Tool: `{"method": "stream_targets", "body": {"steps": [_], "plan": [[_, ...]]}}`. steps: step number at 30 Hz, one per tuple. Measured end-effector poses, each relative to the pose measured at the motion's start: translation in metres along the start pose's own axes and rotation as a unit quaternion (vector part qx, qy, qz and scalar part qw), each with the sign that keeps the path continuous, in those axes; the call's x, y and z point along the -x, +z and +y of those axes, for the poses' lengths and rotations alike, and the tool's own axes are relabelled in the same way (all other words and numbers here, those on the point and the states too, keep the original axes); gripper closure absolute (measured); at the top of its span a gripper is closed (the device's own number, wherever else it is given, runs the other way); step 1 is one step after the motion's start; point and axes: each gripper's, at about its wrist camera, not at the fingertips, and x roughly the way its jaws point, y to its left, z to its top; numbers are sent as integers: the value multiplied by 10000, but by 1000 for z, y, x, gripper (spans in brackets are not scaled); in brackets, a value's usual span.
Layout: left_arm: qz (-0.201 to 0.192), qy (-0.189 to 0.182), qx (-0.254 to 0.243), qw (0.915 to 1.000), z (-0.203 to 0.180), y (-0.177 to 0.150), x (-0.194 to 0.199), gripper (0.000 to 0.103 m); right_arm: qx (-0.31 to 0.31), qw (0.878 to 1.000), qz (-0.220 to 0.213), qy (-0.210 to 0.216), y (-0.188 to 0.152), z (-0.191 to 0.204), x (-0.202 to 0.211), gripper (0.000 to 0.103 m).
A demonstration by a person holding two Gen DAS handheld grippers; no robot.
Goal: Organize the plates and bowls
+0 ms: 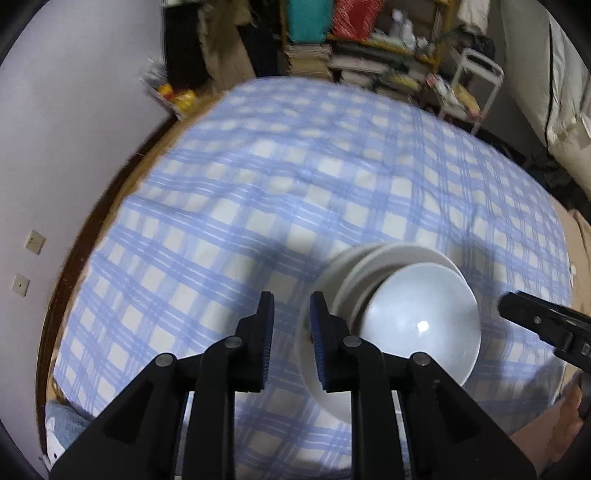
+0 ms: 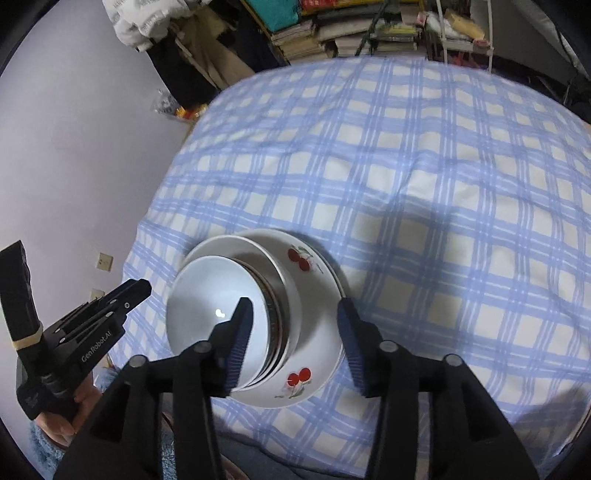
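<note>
"GenRobot.AI" reads in white along the side of your left gripper (image 2: 114, 295) in the right wrist view; its tips look nearly closed there, while its own camera shows a narrow gap (image 1: 291, 325) with nothing between the blue pads. Your right gripper (image 2: 295, 328) hangs spread wide above the stack, gripping nothing; the stack sits near the cloth's near edge, toward its left side. The pale bowl (image 2: 214, 310) is on top, nested in darker-rimmed dishes I can't count; beneath is the cherry-printed plate (image 2: 306, 373), its near rim partly cut off by your finger. The blue checked cloth (image 2: 443, 184) hides whatever carries it; the book spines (image 2: 314, 33) behind are too blurred to read.
</note>
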Motion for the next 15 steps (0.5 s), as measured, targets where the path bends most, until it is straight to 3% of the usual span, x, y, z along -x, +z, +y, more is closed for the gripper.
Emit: {"method": "stream_targets", "body": {"steps": [2, 5, 7, 9, 15], "plan": [[-285, 43, 126, 9995, 7, -5, 13, 77, 124, 9997, -220, 1, -5, 3, 9, 37], [-775, 163, 190, 9967, 14, -15, 37, 57, 505, 9960, -729, -69, -17, 11, 33, 27], [-1185, 352, 92, 9923, 14, -24, 56, 43, 730, 9912, -1097, -94, -24, 15, 50, 11], [-1563, 499, -48, 9864, 12, -33, 74, 32, 854, 9858, -1445, -68, -31, 17, 66, 4], [-2526, 525, -122, 9661, 10, -65, 122, 14, 984, 9664, -2376, -21, -50, 19, 111, 0]]}}
